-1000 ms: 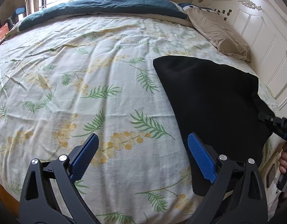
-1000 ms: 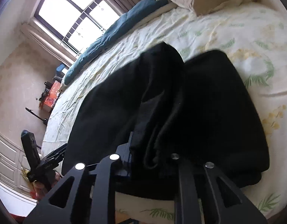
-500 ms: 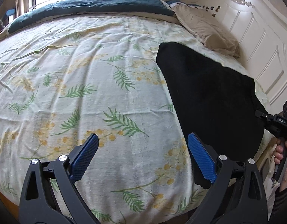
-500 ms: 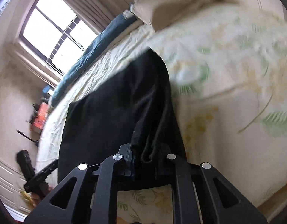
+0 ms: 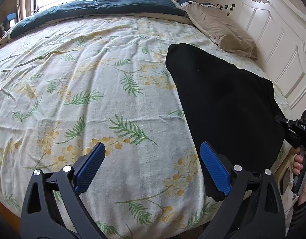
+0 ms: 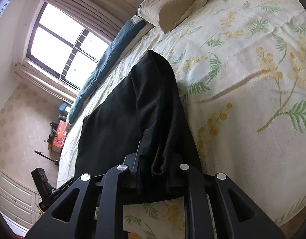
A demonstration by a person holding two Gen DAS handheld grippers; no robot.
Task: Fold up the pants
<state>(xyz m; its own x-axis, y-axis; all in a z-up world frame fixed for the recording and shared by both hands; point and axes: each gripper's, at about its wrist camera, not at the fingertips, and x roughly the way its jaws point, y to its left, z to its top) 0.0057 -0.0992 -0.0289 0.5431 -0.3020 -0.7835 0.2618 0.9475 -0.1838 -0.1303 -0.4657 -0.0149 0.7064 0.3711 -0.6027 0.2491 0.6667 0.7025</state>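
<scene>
Pants (image 5: 222, 103): black, flat on bed (image 5: 93, 99), near pillow (image 5: 218, 31). Right tool (image 6: 155, 169): clenched on a bunched pants edge. Left tool (image 5: 151, 167): released, above the bed beside the pants.

Bright daylight from blown-out window (image 6: 59, 49); sharp frames, fisheye-bent, vignetted edges.
</scene>
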